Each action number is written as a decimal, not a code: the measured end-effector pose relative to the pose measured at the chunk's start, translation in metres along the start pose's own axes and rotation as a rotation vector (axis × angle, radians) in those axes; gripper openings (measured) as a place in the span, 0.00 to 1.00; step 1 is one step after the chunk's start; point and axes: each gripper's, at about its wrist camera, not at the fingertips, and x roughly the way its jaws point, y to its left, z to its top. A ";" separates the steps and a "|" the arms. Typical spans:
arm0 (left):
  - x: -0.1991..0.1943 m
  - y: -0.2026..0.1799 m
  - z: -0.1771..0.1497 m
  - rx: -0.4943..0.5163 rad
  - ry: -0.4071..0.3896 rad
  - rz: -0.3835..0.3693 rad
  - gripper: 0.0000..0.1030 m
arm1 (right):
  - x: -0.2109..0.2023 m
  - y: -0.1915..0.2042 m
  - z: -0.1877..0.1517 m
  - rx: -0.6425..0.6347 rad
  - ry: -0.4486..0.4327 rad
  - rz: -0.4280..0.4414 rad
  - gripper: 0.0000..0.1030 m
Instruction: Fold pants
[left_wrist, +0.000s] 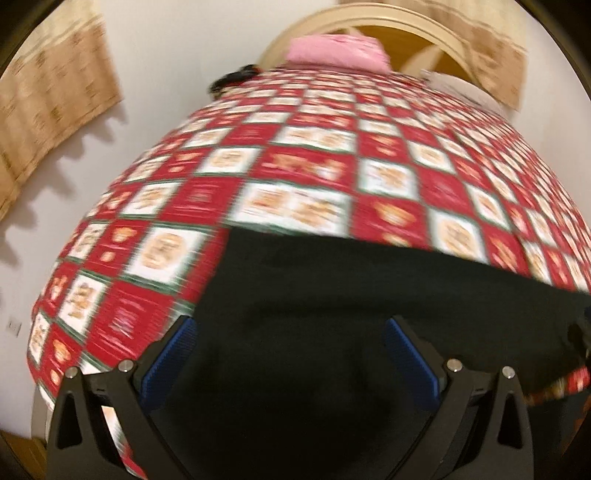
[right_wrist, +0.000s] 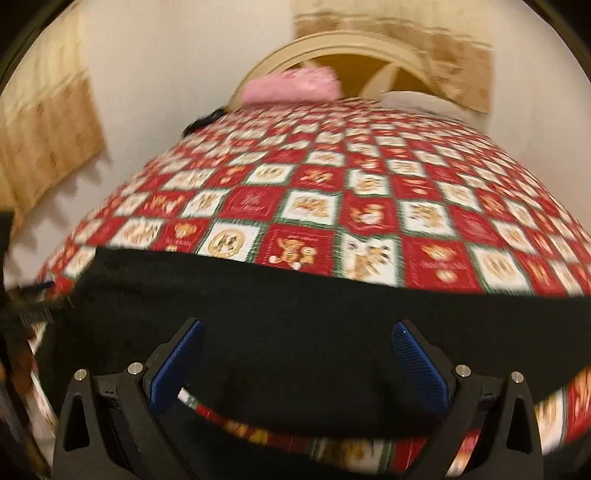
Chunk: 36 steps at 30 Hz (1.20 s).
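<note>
Pants (left_wrist: 369, 302) in black lie spread flat across the near end of a bed, on a quilt (left_wrist: 306, 162) checkered in red and white squares with small gingerbread-like prints (both pictures are smeared, so the prints stay unclear). From the left wrist view, the left claw (left_wrist: 290, 334) hangs over the dark cloth with its two blue pads (left_wrist: 173, 358) spread wide apart, gripping nothing; the far edge of the garment runs straight across the quilt just ahead of it. From the right wrist view, the right claw (right_wrist: 297, 338) is likewise released, its blue pads (right_wrist: 421, 365) well apart above the pants (right_wrist: 295, 314), and the near hem of the cloth curves between the fingers with a strip of quilt (right_wrist: 369, 206) showing below it. At the far end of the bed a pink pillow (left_wrist: 336, 51) rests against a curved cream headboard (left_wrist: 369, 18), with a white pillow (right_wrist: 417, 101) just beside it. Tan patterned curtains (left_wrist: 48, 92) hang on the pale wall to the left
</note>
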 end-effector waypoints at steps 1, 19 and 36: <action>0.008 0.013 0.007 -0.013 0.004 0.007 1.00 | 0.009 0.002 0.003 -0.012 0.015 0.012 0.99; 0.120 0.045 0.047 -0.004 0.188 -0.081 1.00 | 0.121 0.020 0.039 -0.355 0.221 -0.017 0.81; 0.083 0.044 0.070 -0.042 0.063 -0.163 0.21 | 0.044 0.037 0.052 -0.318 0.103 0.185 0.03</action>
